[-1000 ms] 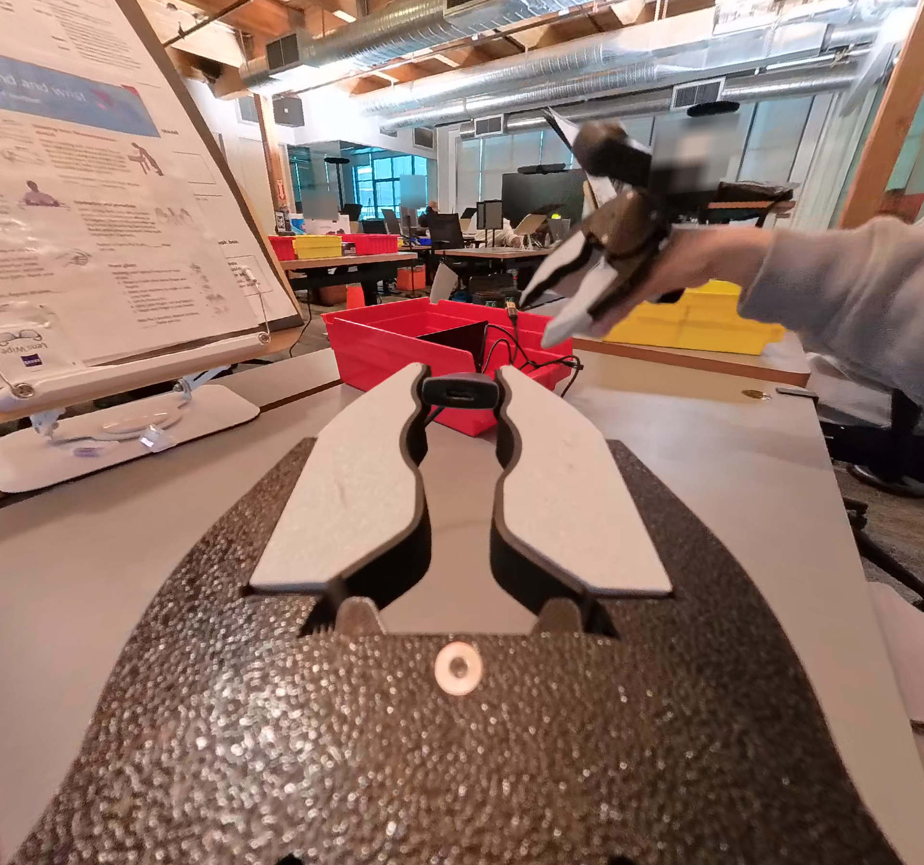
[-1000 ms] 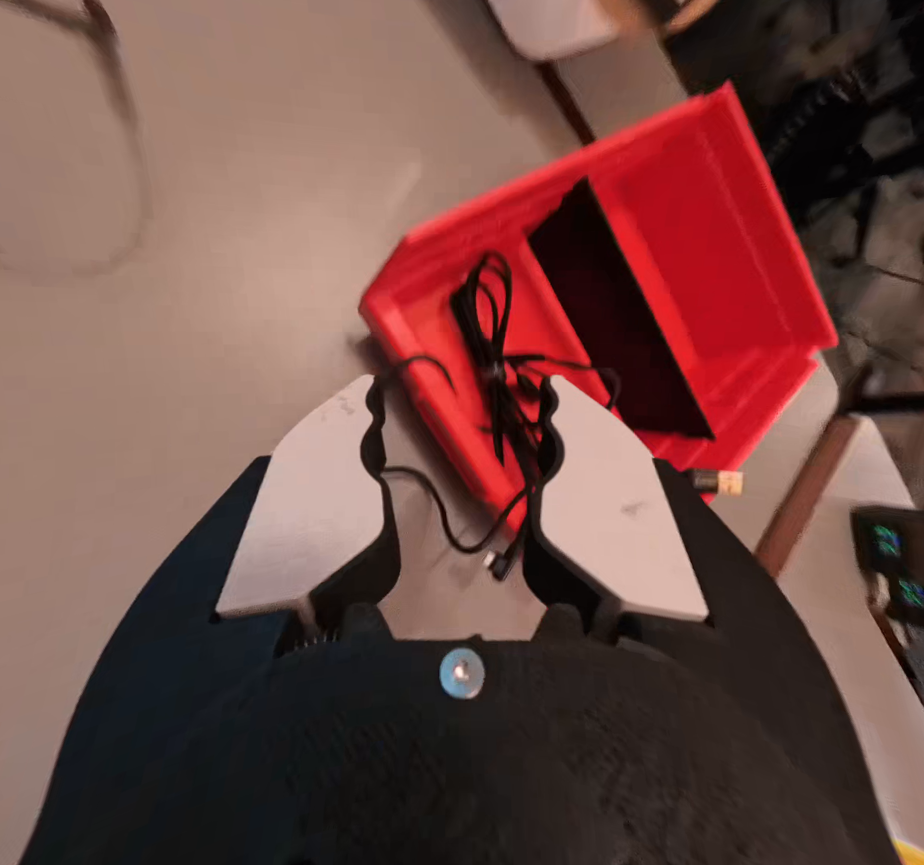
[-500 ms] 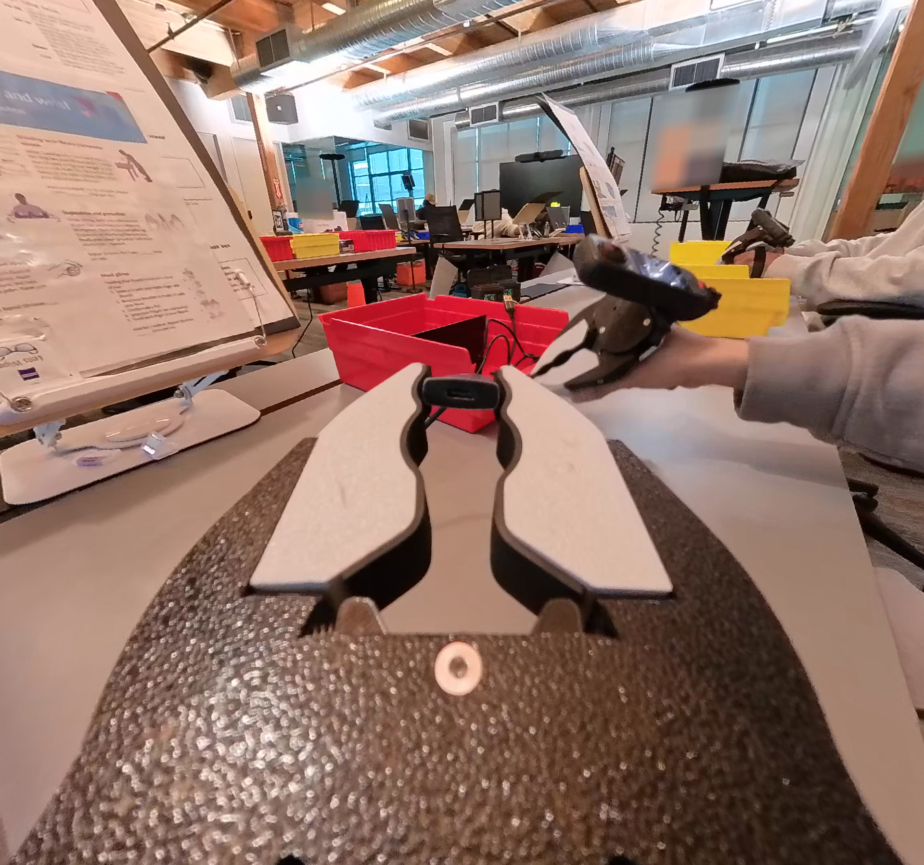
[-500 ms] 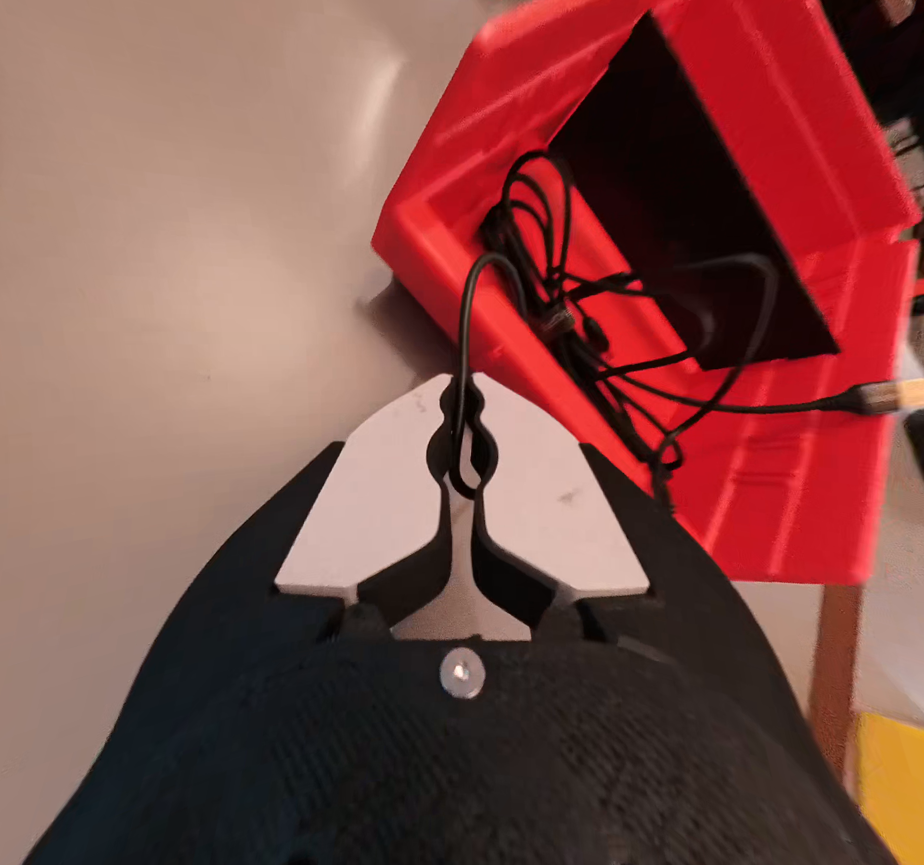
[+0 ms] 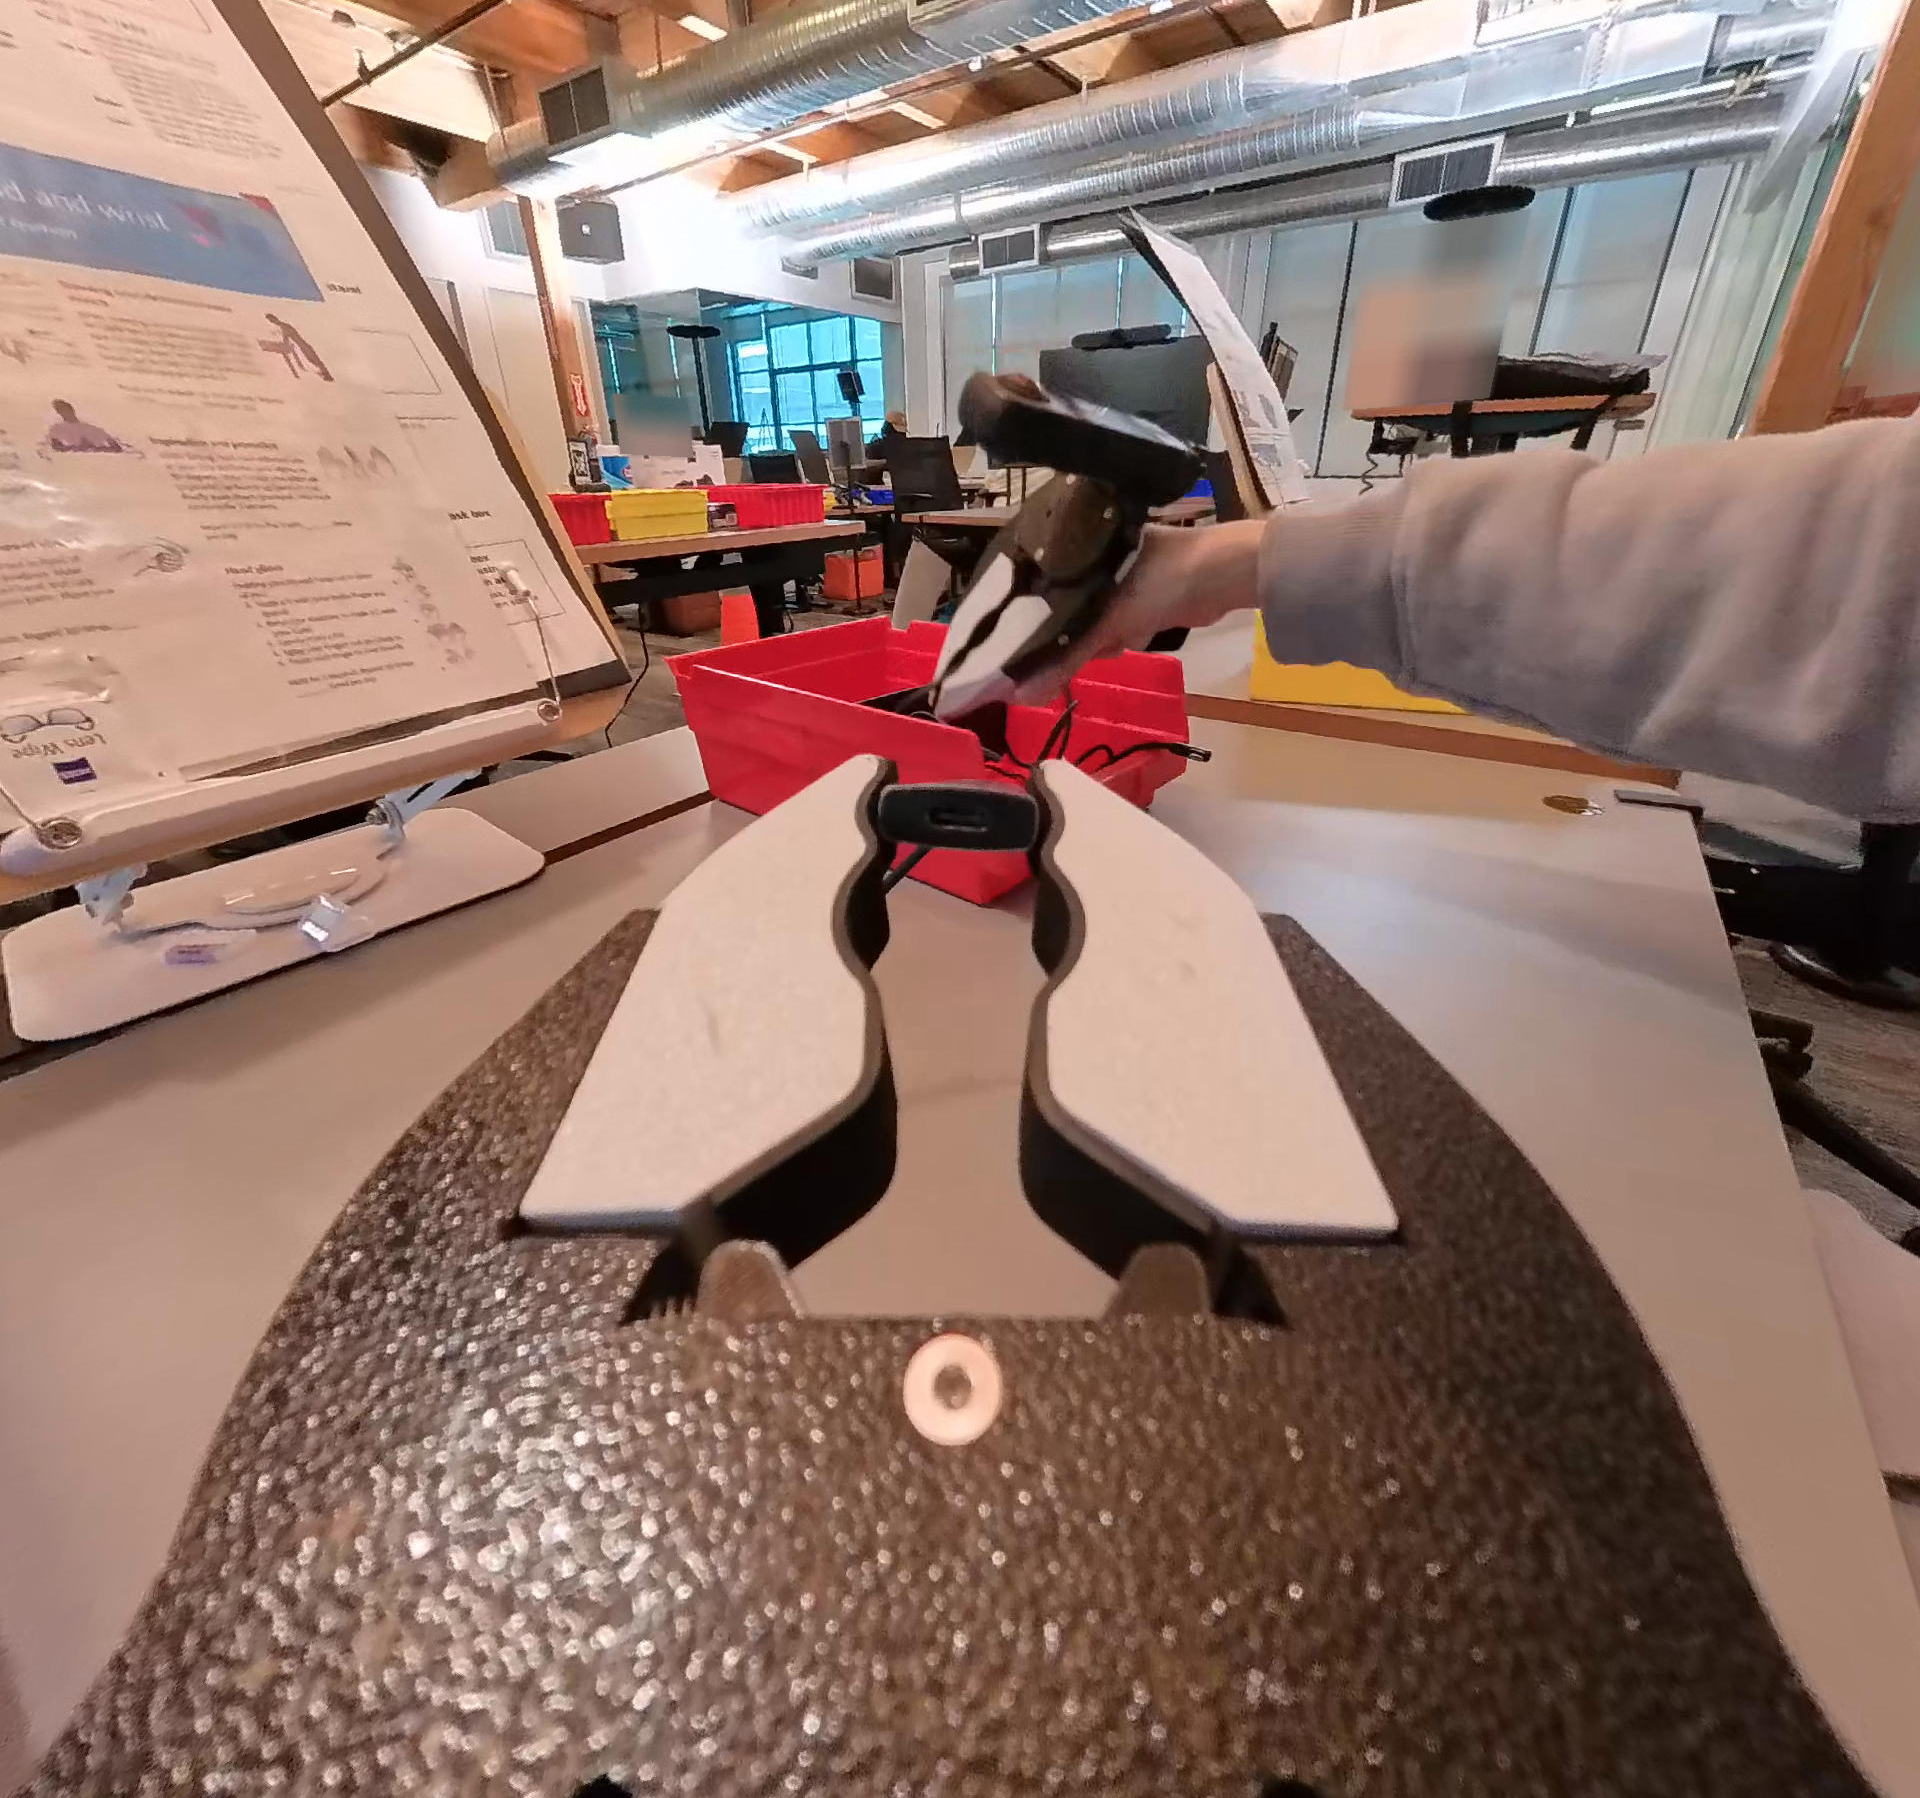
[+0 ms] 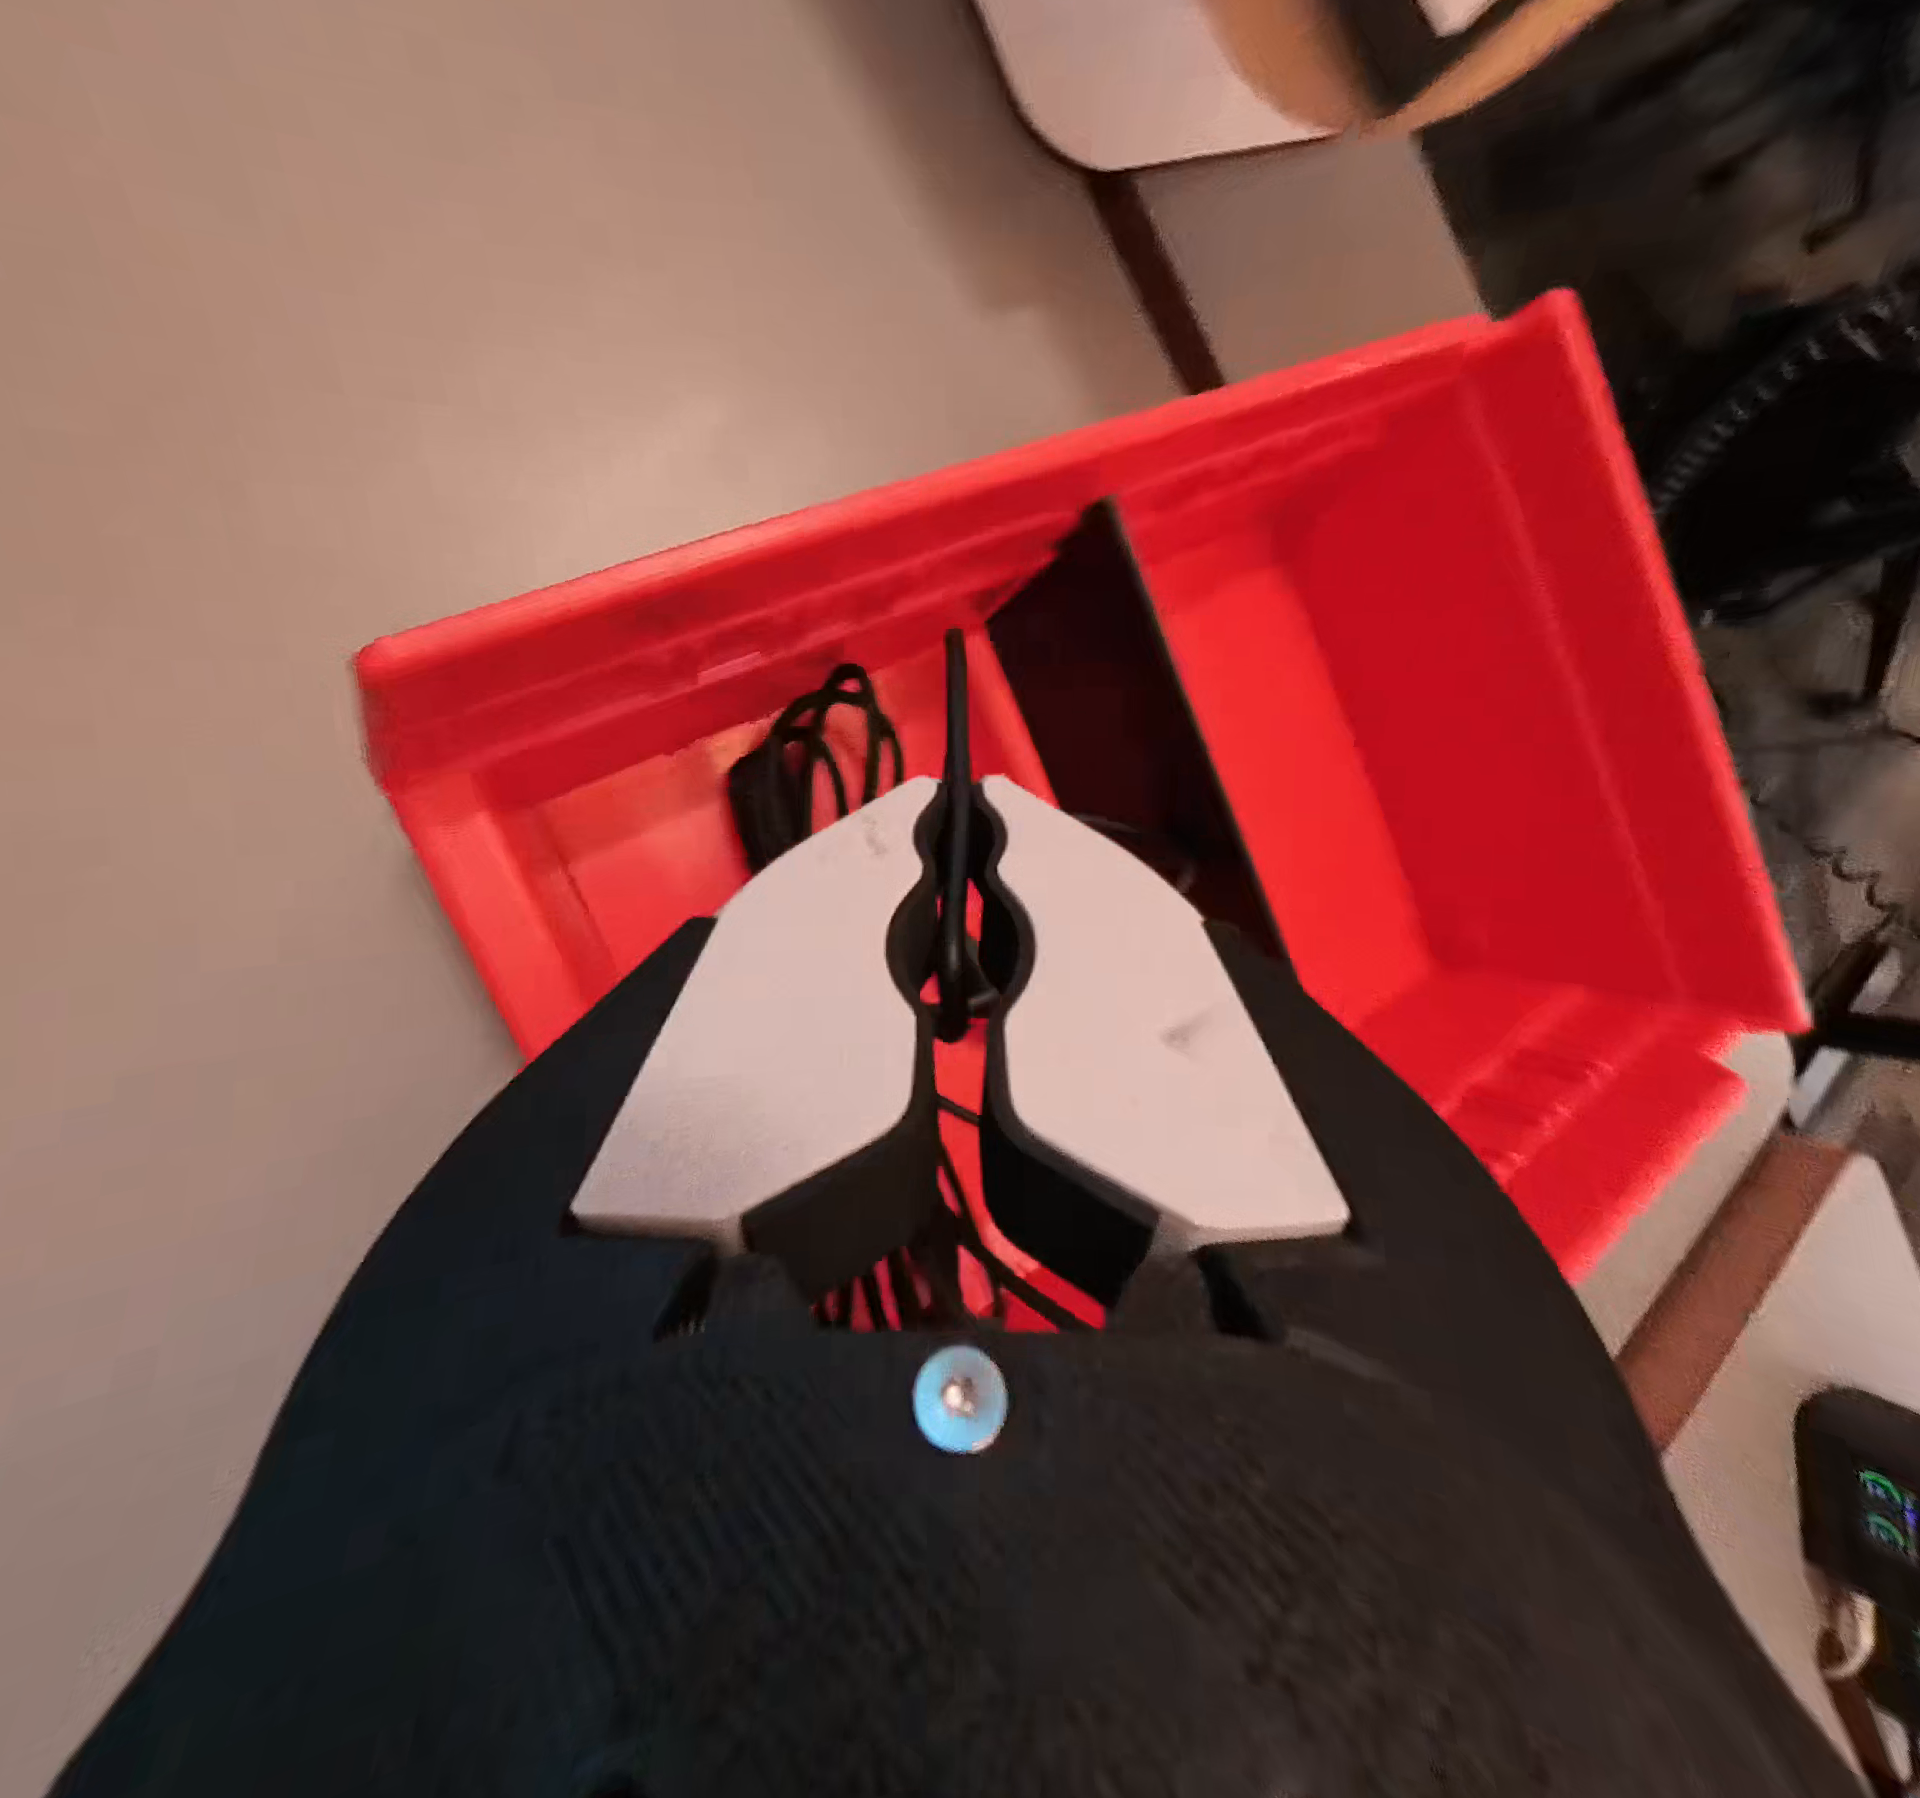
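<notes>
— What took up most of the scene?

— The grey tabletop (image 5: 1455,938). A red bin (image 6: 1455,709) sat toward its far edge, split by a black divider (image 6: 1101,709) into two compartments. At the tabletop's left edge a document stand (image 5: 270,875) held a printed sheet (image 5: 208,377) tilted back. A yellow bin (image 5: 1340,678) stood on another surface beyond the far right edge.

— And the tongs?

— The right gripper (image 6: 956,813), carried by a hand (image 5: 1174,595) in a grey sleeve (image 5: 1610,595), hung over the red bin with its tips pointing down into the compartment nearer the bin's end wall. Its jaws were clenched on a thin black cable (image 6: 954,709), which ran up between the tips and trailed below them. More of that cable lay coiled in the same compartment, and one plug end (image 5: 1195,753) stuck out past the bin's rim.

— The other one?

— The left gripper (image 5: 956,818) was low over the tabletop, just short of the bin's near wall, its tips squeezed onto a small black connector (image 5: 956,816) with a thin lead hanging beneath it.
</notes>
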### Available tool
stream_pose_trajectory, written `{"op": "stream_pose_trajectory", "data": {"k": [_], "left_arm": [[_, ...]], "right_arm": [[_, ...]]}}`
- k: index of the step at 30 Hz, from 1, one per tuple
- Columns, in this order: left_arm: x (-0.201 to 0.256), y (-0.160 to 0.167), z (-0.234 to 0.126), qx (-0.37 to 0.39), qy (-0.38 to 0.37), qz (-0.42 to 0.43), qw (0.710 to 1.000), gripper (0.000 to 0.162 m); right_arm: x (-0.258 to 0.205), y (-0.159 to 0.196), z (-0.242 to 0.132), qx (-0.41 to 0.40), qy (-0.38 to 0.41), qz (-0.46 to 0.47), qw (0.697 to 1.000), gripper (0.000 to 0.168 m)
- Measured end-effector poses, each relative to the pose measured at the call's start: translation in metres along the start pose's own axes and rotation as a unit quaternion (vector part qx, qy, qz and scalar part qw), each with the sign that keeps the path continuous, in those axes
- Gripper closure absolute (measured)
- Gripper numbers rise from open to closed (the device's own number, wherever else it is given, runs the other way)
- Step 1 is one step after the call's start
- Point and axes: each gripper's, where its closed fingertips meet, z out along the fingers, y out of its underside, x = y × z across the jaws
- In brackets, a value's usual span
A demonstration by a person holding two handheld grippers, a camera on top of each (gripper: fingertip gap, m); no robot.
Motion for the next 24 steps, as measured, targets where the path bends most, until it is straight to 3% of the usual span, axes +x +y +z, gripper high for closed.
{"op": "stream_pose_trajectory", "data": {"k": [2, 4, 6, 8, 10, 13, 16, 19, 24], "left_arm": [[-0.002, -0.001, -0.002, 0.002, -0.002, -0.001, 1.0, 0.139], [-0.003, 0.001, -0.004, 0.002, -0.002, -0.007, 1.0, 0.139], [-0.003, 0.003, -0.004, 0.002, 0.002, -0.011, 1.0, 0.139], [-0.001, 0.003, -0.004, 0.002, 0.012, -0.008, 1.0, 0.139], [0.005, 0.003, -0.005, 0.006, 0.041, -0.003, 0.999, 0.139], [0.026, -0.002, -0.009, 0.035, 0.127, -0.009, 0.991, 0.139], [0.043, -0.006, -0.015, 0.062, 0.193, -0.026, 0.979, 0.139], [0.054, -0.01, -0.017, 0.078, 0.222, -0.023, 0.972, 0.138], [0.055, -0.018, -0.021, 0.097, 0.223, -0.016, 0.97, 0.138]], "right_arm": [[-0.012, 0.016, 0.005, -0.041, -0.005, -0.02, 0.999, 0.158], [-0.007, 0.029, 0.001, -0.072, 0.046, -0.035, 0.996, 0.114], [-0.01, 0.025, -0.014, -0.057, 0.065, -0.027, 0.996, 0.09], [-0.021, -0.001, -0.04, 0.02, 0.073, 0.004, 0.997, 0.076], [-0.061, -0.048, -0.07, 0.156, -0.013, 0.053, 0.986, 0.072], [-0.157, -0.111, -0.12, 0.323, -0.214, 0.029, 0.921, 0.09], [-0.223, -0.135, -0.135, 0.361, -0.313, -0.018, 0.878, 0.09], [-0.253, -0.144, -0.127, 0.363, -0.36, -0.014, 0.86, 0.093], [-0.27, -0.152, -0.124, 0.386, -0.369, -0.017, 0.845, 0.125]]}}
